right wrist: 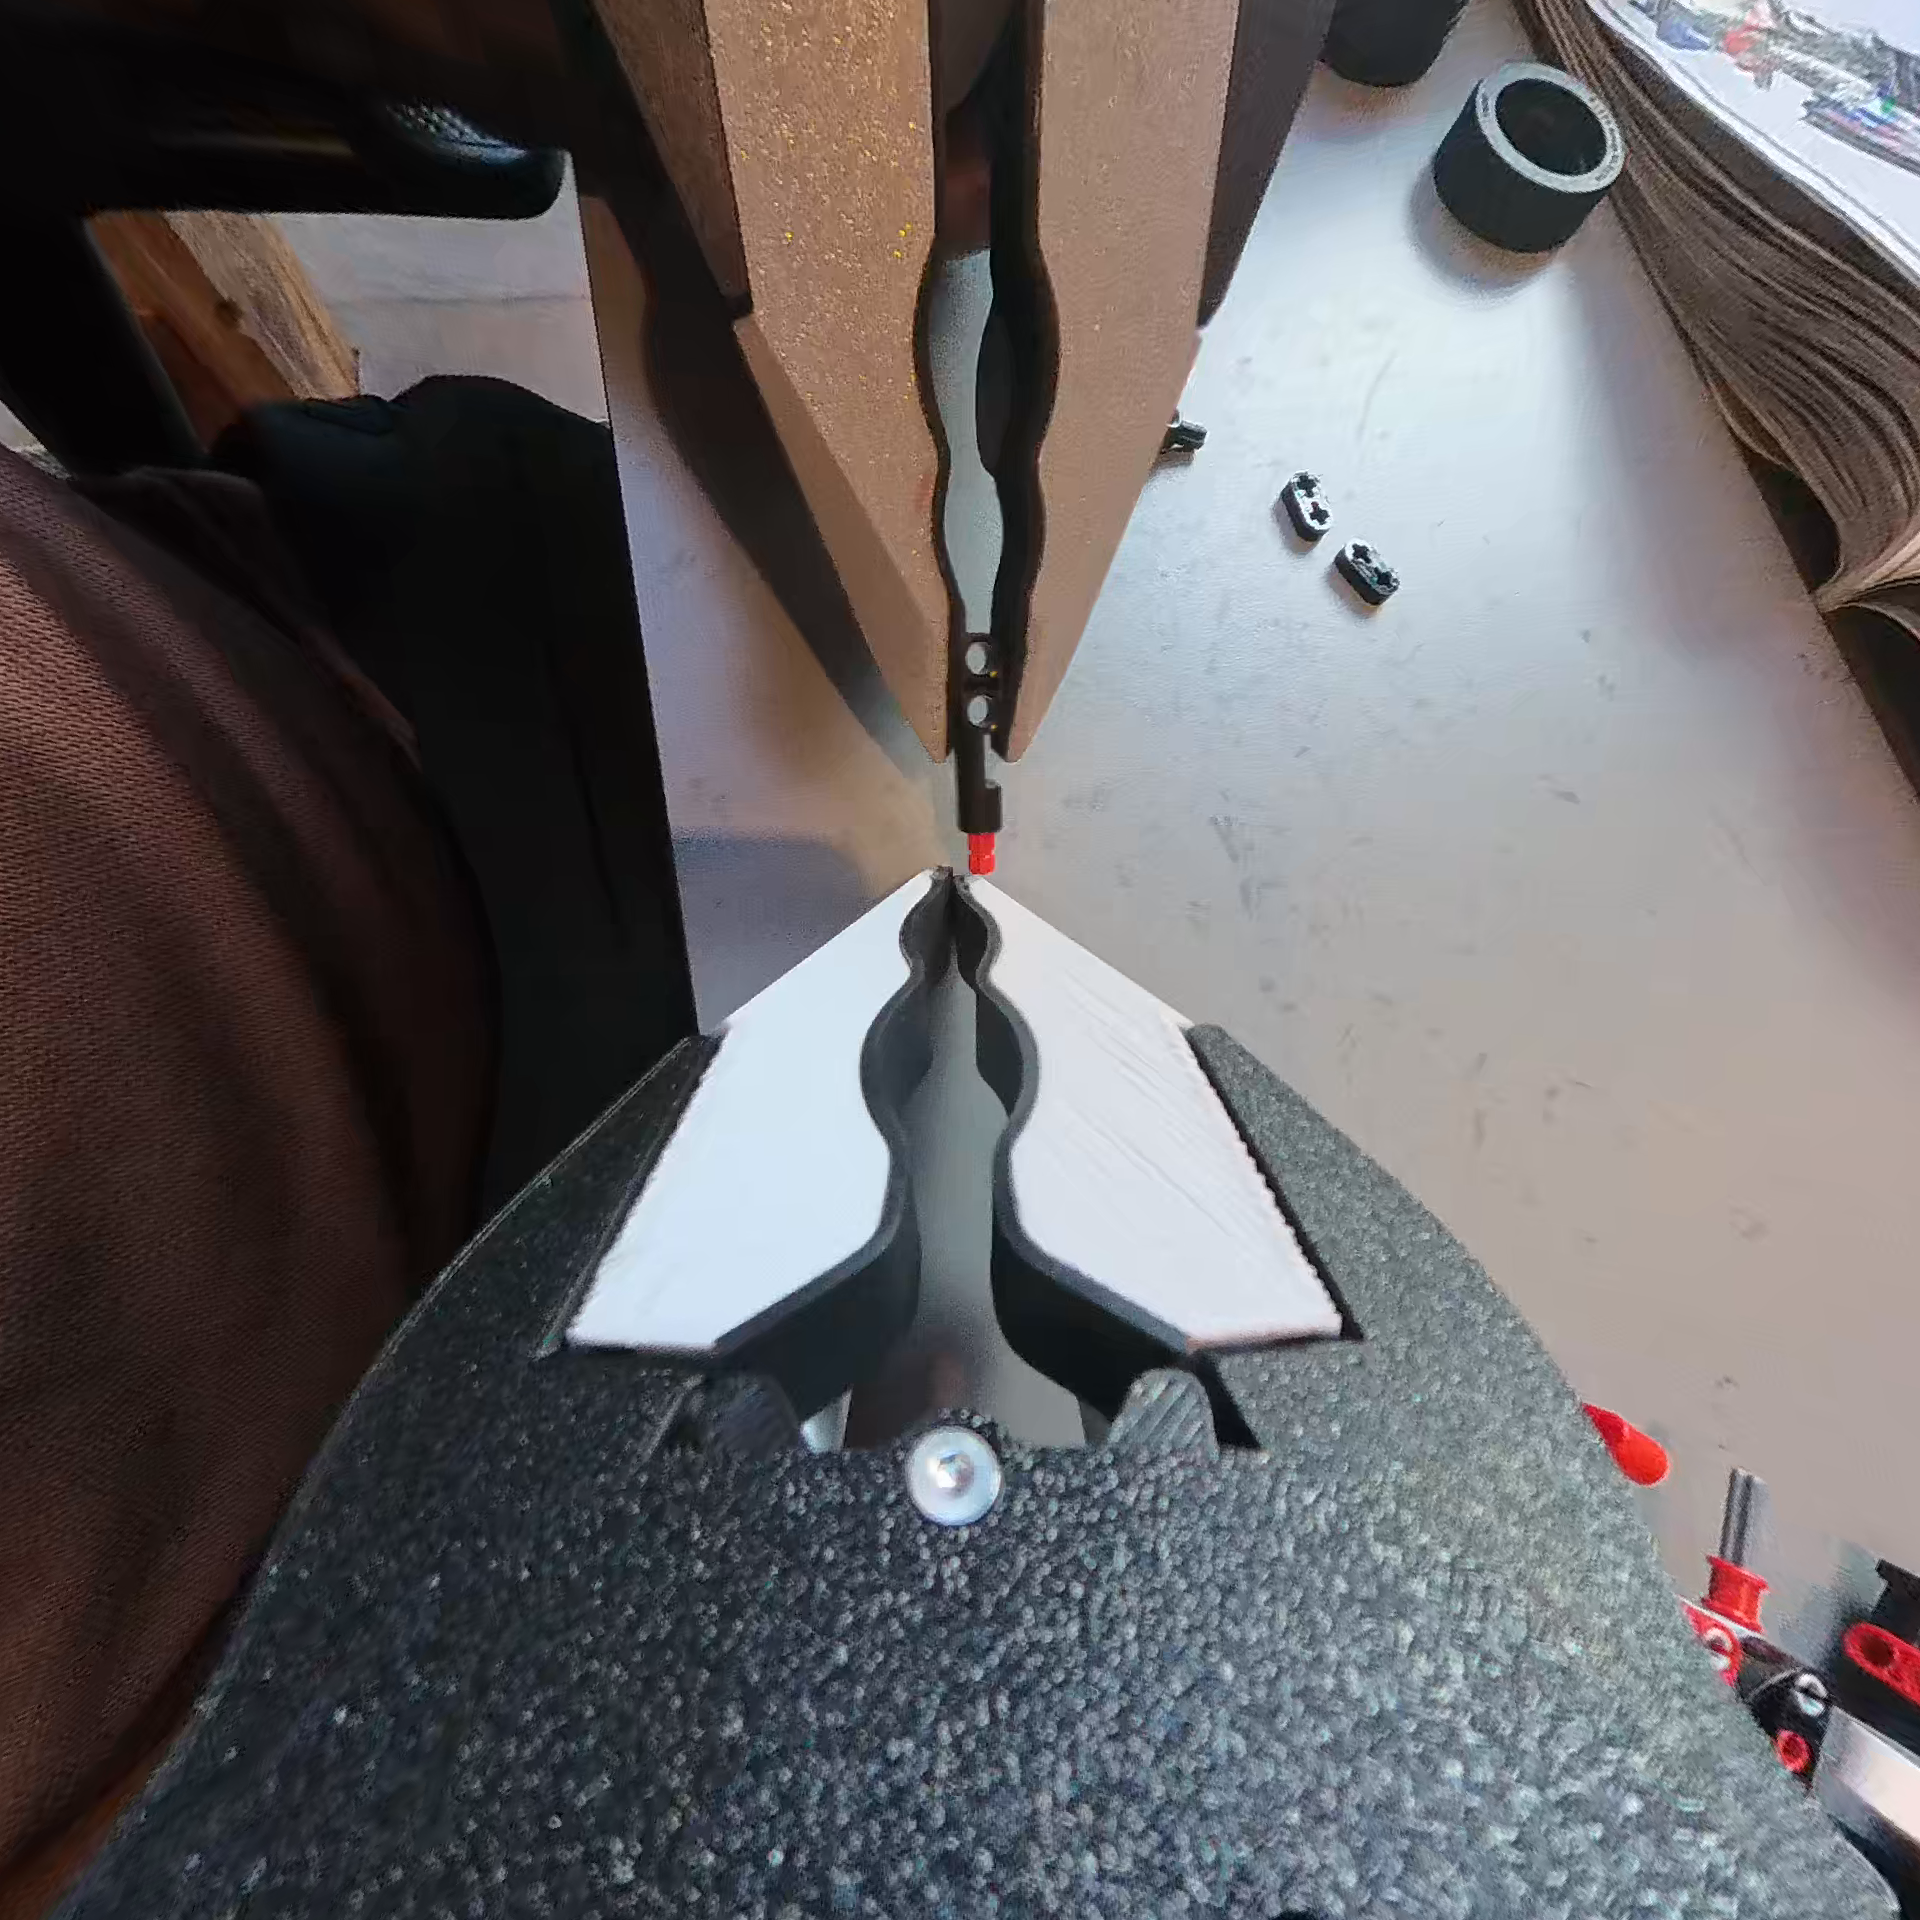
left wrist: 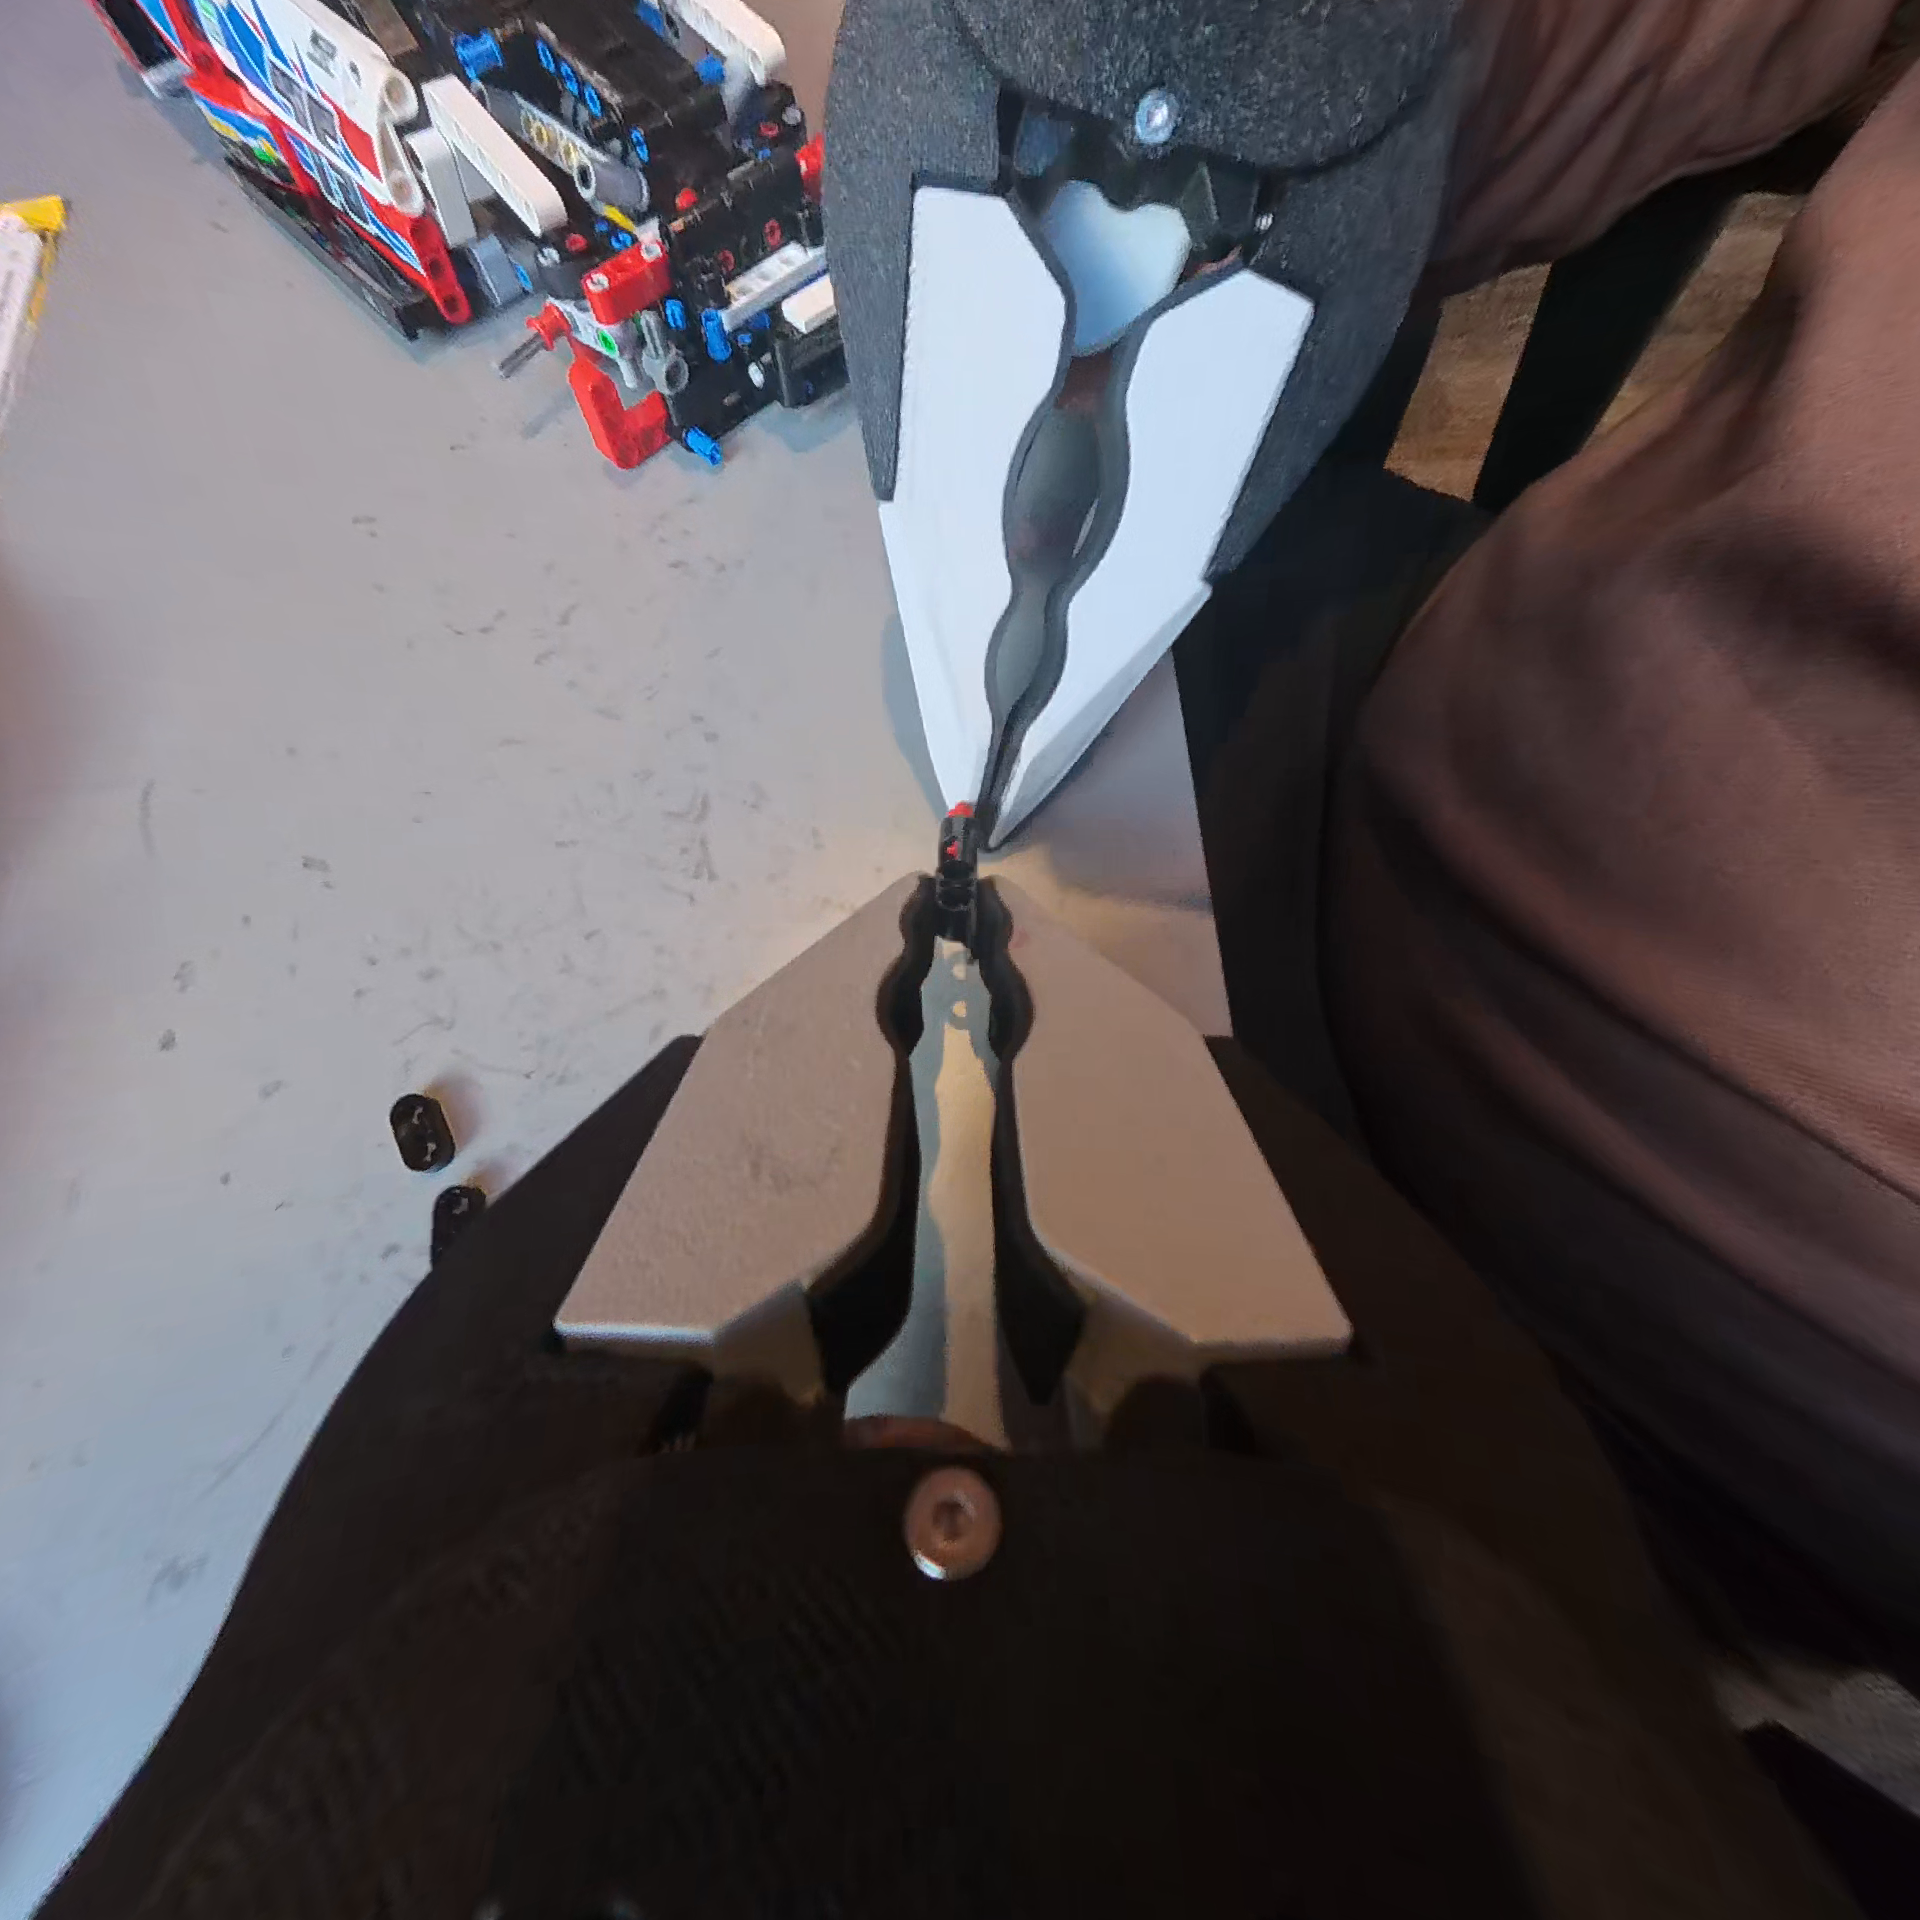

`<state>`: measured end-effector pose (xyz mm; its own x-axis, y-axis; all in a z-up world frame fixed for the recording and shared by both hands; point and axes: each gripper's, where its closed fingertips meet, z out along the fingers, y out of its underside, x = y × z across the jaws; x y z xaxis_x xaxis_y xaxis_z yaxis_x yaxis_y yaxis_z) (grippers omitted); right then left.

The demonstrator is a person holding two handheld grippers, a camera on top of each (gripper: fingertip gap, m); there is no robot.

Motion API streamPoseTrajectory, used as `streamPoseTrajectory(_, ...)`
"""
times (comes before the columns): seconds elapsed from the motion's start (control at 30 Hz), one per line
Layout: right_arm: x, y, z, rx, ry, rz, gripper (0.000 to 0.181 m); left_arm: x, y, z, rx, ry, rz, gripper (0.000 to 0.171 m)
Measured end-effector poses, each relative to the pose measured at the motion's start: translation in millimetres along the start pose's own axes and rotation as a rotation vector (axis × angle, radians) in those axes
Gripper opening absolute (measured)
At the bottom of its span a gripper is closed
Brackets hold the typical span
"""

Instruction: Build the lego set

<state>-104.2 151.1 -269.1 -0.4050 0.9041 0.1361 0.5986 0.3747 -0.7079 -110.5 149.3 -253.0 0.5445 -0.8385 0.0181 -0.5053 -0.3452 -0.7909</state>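
Observation:
My left gripper (left wrist: 956, 902) is shut on a small black Lego piece (left wrist: 954, 883) with round holes, held above the grey table near its edge. A red pin (right wrist: 980, 852) sticks out of the piece's (right wrist: 978, 686) free end. My right gripper (right wrist: 951, 878), with white fingers (right wrist: 790, 1143), is shut and points tip to tip at the left gripper (right wrist: 982, 743). Its tips (left wrist: 985, 831) sit right beside the red pin (left wrist: 961, 810); I see nothing held between them.
A partly built red, white and black Lego vehicle (left wrist: 468, 208) stands at the far left. Small black parts (left wrist: 424, 1132) (right wrist: 1307, 506) (right wrist: 1366, 571) lie on the table (left wrist: 416, 727). A black tyre (right wrist: 1527, 156), an instruction booklet (right wrist: 1766, 260) and red parts (right wrist: 1626, 1444) lie on the right. A person's brown clothing (left wrist: 1610, 831) fills one side. Only a small space, under 4 cm, lies between the two pairs of fingers.

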Motion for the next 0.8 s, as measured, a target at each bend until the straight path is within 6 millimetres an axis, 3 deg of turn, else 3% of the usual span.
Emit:
streamPoseTrajectory(0.07, -3.4, -2.1, 0.5, 0.010, -0.023, -0.001, 0.000, -0.2, -7.0, 0.0, 0.036, -0.031, 0.018, 0.004)
streamPoseTrajectory(0.13, -27.8, -15.6, 6.0, 0.040, -0.140, -0.019, 0.000, 4.0, -6.5, 13.4, -0.021, -0.046, 0.055, 0.004)
streamPoseTrajectory(0.2, -37.9, -21.5, 14.1, 0.020, -0.112, -0.106, 0.000, -1.2, -5.0, 21.5, -0.078, -0.105, 0.136, 0.005)
streamPoseTrajectory(0.3, -30.8, -16.1, 8.2, 0.025, -0.076, -0.084, 0.000, -10.5, 0.0, 14.3, -0.062, -0.132, 0.121, 0.004)
streamPoseTrajectory(0.47, -1.4, -11.9, -15.3, 0.136, -0.062, 0.097, 0.003, -9.3, 1.7, 8.2, -0.091, -0.256, 0.284, 0.004)
streamPoseTrajectory(0.6, 11.0, 2.9, -9.6, 0.049, 0.007, 0.076, 0.008, -9.8, 3.4, 10.3, -0.182, -0.322, 0.406, 0.004)
streamPoseTrajectory(0.8, 11.8, 6.9, -4.6, 0.010, 0.027, 0.048, 0.008, -6.8, 1.9, 11.1, -0.168, -0.304, 0.396, 0.004)
